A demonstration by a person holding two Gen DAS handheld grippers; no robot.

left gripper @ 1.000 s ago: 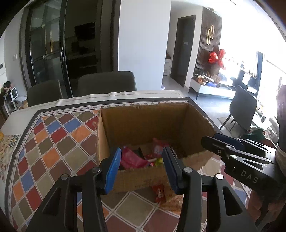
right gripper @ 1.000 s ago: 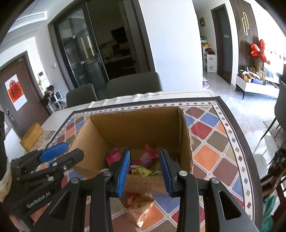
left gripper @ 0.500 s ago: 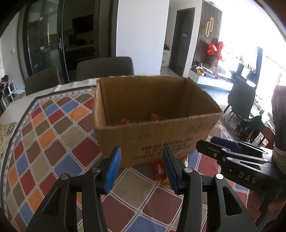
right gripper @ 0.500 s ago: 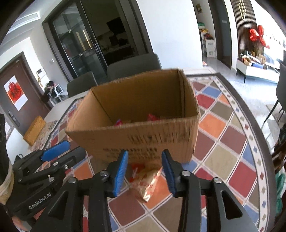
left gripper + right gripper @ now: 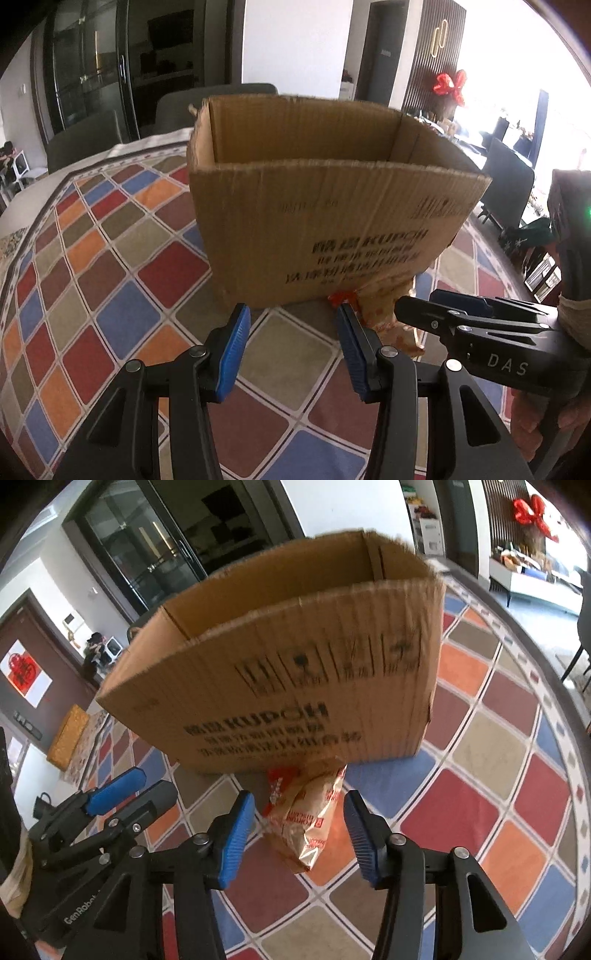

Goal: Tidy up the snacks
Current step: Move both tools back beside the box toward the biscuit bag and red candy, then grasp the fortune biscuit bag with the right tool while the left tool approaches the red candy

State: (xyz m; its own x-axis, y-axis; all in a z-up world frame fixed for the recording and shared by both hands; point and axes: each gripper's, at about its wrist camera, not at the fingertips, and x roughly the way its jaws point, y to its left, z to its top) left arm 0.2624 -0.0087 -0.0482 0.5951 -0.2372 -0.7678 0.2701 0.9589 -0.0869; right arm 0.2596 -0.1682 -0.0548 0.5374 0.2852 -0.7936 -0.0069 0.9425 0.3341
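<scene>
Your right hand-held gripper [image 5: 299,834] hangs spread and empty over the snack bag [image 5: 308,819] lying against the box [image 5: 295,664] front, lined up to grab; your left hand-held gripper [image 5: 291,350] waits apart too

Both wrist cameras sit low and close, facing 12 o'clock at the open brown cardboard box [image 5: 332,221] [image 5: 295,672]; both also share the multicoloured diamond-patterned tablecloth [image 5: 122,258] [image 5: 498,775].

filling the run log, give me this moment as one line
left gripper open, empty | right gripper open, fingers flanking gold snack bag | red packet beside it | both in front of cardboard box
</scene>
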